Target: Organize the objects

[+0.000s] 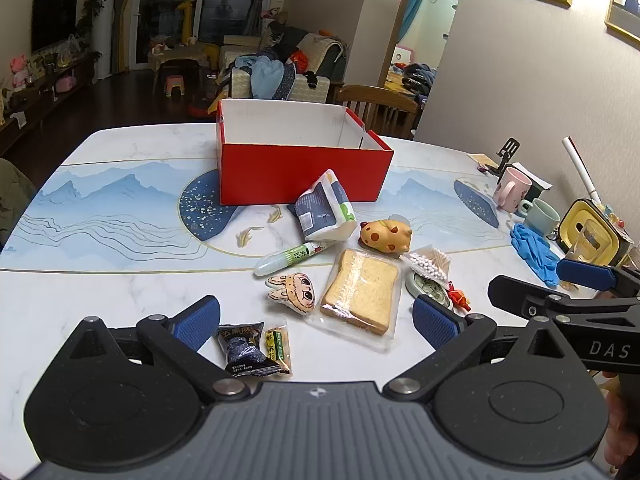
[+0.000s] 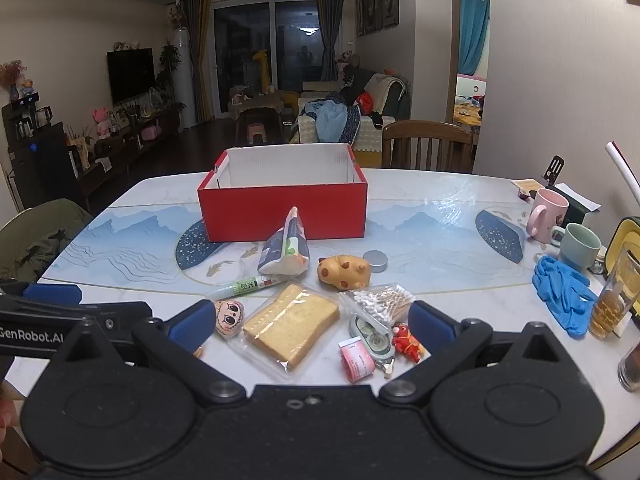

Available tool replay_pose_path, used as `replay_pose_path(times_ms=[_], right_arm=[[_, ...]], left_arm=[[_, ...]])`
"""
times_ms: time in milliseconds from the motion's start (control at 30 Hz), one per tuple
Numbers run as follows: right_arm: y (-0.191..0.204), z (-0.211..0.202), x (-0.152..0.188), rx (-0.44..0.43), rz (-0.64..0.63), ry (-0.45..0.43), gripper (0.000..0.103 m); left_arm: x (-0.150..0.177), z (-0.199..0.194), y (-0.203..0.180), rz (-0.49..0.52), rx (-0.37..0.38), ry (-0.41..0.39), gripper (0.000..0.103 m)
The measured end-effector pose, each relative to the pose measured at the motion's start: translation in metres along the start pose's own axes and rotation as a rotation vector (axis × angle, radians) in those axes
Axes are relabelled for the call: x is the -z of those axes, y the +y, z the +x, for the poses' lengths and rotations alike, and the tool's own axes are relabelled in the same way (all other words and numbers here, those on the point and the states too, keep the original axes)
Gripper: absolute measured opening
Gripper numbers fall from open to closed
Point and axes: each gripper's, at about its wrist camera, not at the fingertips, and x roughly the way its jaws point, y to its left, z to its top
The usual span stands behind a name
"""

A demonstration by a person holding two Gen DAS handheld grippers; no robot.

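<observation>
Both your left tongs (image 1: 316, 314) and right tongs (image 2: 312, 320) are spread wide with nothing between the ribbed blue pads, hovering over the glossy marble-look surface (image 1: 120, 296). The open red cardboard box with white inside (image 2: 282, 210) sits mid-surface, behind the clutter: clear-wrapped sliced bread (image 2: 291, 325), a squishy spotted orange animal toy (image 2: 344, 272), a bag of cotton swabs (image 2: 378, 302), a tilted soft tissue pack (image 2: 285, 249). "GenRobot.AI" is readable on your left tool. Pink ceramic mug (image 2: 546, 210) and crumpled blue gloves (image 2: 562, 292) crowd the right edge.
</observation>
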Motion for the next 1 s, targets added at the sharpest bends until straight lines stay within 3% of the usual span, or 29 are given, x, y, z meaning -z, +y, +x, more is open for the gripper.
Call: replay_pose_path(times_ms=[467,700,833,1000], right_arm=[[-0.022,0.028,0.002,0.037,0.033,0.038,0.102],[-0.042,0.052,0.012,0.066,0.013,0.095,0.102],[-0.052,0.067,0.019,0.071,0.0,0.133,0.102],[-0.061,0.089,0.028,0.077,-0.016,0.187,0.098]], left_arm=[[-0.007,0.024,0.009,0.003,-0.055,0.017,0.103],[0.006,0.055,0.017,0.037,-0.075,0.084,0.103],[0.017,0.073,0.02,0.085,-0.115,0.111,0.103],[0.03,0.096,0.033,0.075,-0.166,0.16,0.102]])
